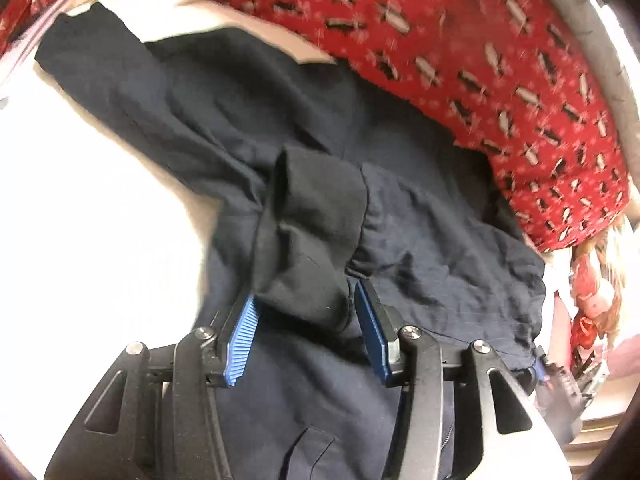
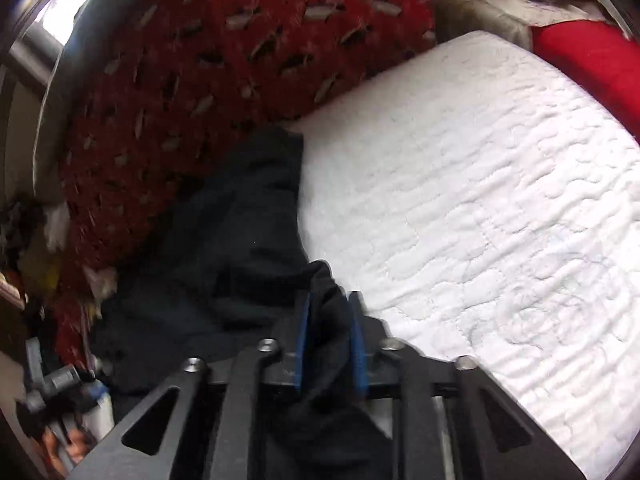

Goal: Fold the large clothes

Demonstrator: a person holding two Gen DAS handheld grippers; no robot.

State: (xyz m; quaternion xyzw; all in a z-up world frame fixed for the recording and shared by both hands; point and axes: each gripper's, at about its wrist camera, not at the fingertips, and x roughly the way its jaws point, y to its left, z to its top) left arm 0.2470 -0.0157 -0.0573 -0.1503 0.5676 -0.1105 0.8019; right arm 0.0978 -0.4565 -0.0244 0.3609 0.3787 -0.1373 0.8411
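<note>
A large dark navy garment (image 1: 420,216) lies spread on a white quilted bed. In the left wrist view my left gripper (image 1: 306,298) stands open, its blue pads either side of a black ribbed cuff (image 1: 316,224) that lies between them. In the right wrist view my right gripper (image 2: 330,300) is shut on a fold of the dark garment (image 2: 240,216), which runs away to the upper left beside the white quilt (image 2: 480,200).
A red patterned blanket (image 1: 460,40) lies bunched along the far side of the garment; it also shows in the right wrist view (image 2: 180,80). A red cushion (image 2: 592,60) sits at the quilt's far right corner. Clutter (image 2: 40,400) lies at the lower left.
</note>
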